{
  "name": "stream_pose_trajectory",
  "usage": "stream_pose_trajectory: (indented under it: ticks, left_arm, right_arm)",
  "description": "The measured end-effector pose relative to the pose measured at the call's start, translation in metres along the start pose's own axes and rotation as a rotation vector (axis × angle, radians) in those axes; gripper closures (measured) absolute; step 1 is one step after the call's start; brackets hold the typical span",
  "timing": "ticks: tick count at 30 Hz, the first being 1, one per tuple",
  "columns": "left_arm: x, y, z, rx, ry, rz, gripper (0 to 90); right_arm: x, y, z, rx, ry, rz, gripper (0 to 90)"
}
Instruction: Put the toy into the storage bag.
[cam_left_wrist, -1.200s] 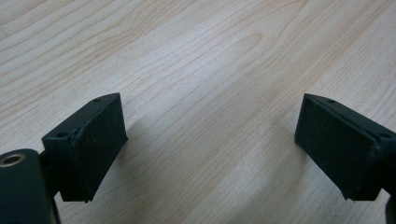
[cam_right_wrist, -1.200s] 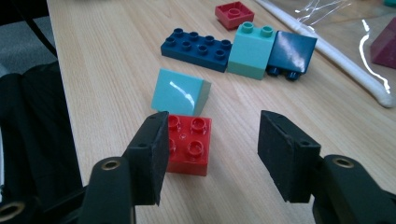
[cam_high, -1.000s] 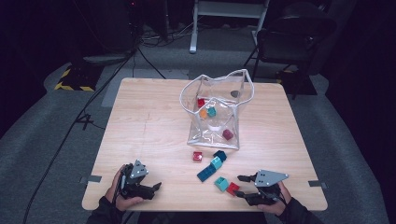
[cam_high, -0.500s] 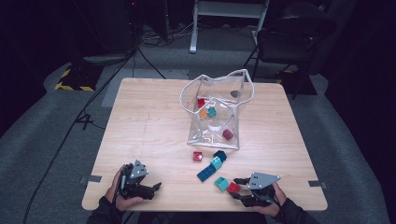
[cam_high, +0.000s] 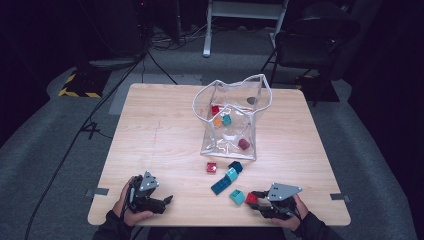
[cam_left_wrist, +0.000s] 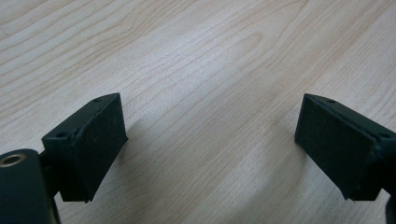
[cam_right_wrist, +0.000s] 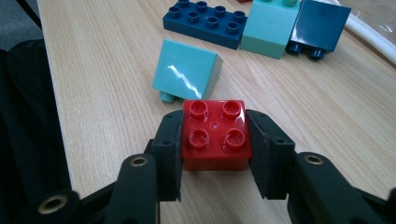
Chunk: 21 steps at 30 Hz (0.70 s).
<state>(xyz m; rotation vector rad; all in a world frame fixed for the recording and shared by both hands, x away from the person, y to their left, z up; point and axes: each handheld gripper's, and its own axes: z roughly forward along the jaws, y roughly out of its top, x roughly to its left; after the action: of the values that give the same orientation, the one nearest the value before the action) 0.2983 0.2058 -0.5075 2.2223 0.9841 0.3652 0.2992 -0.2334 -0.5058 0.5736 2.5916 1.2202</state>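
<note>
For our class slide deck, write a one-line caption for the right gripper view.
Right tool clamped on a red four-stud brick over the wooden table, a tipped teal block just beyond.

Red four-stud brick (cam_right_wrist: 215, 135), studs up, flat on the wooden bench (cam_right_wrist: 107, 88), pressed between the two black fingers (cam_right_wrist: 169, 149) of the right gripper (cam_right_wrist: 215, 156). A pale teal brick (cam_right_wrist: 187, 72), tipped on edge, lies just beyond it.

bag (cam_high: 231, 145) mid-table; loose blocks (cam_high: 226, 178) before it, near edge.
</note>
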Motion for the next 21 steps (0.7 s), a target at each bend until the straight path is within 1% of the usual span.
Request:
stream_pose_trajectory:
  ticks: [3,8,10,16,21]
  left_arm:
    - [0.0,0.0,0.0,0.0,0.0,0.0,9.1]
    - [0.0,0.0,0.0,0.0,0.0,0.0,9.1]
    - [0.0,0.0,0.0,0.0,0.0,0.0,9.2]
    - [0.0,0.0,0.0,0.0,0.0,0.0,9.1]
    - [0.0,0.0,0.0,0.0,0.0,0.0,9.1]
  right_arm:
    - [-0.003,0.0,-0.004,-0.011,-0.006,0.007,58.9]
    - [-0.009,-0.001,-0.009,-0.021,-0.033,0.023,59.0]
    - [-0.011,-0.001,-0.011,-0.028,-0.045,0.02,58.9]
    - [-0.016,0.0,-0.017,-0.048,-0.067,0.035,58.9]
    - [-0.02,0.003,-0.024,-0.073,-0.085,0.043,59.0]
